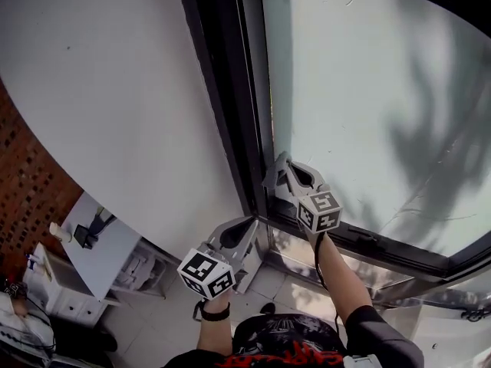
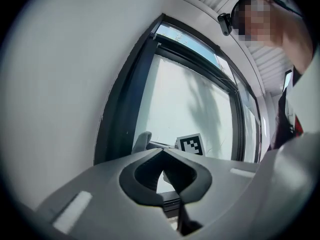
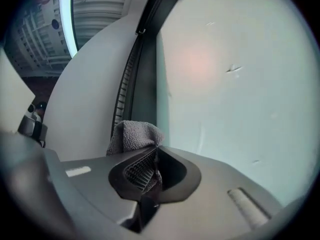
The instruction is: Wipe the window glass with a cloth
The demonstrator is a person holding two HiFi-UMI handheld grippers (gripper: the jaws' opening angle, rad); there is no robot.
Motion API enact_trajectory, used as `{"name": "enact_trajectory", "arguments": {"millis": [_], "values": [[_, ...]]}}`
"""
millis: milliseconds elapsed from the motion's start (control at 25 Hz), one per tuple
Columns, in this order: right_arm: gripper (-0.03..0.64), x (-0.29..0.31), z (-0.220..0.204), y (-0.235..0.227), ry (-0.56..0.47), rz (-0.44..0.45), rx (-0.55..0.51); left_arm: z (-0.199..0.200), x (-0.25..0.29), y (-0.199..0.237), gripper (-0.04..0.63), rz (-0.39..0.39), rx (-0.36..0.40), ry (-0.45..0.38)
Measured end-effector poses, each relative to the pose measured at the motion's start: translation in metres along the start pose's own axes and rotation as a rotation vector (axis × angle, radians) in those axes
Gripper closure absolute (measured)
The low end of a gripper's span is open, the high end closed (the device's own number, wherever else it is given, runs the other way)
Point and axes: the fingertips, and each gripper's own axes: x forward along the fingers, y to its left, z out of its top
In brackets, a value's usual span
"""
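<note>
The window glass fills the upper right of the head view, bounded on its left by a dark frame. My right gripper is shut on a grey cloth, which bunches out past the jaw tips. The cloth sits at the glass's lower left corner, against the frame. In the right gripper view the glass is close on the right. My left gripper hangs lower, below the sill, shut with nothing in it. From the left gripper view, past its own tip, the cloth and the right gripper's marker cube show.
A white wall runs left of the frame. A dark bottom rail closes the pane below. Far down at the lower left stand a white cabinet and a brick wall over a tiled floor.
</note>
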Motion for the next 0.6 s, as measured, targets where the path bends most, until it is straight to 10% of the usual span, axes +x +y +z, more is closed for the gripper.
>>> {"name": "enact_trajectory", "arguments": {"millis": [600], "values": [[0.601,-0.221,0.025,-0.130,-0.085,-0.363,-0.038,-0.030,0.116,-0.111,0.595,-0.405,-0.031,0.086]]}}
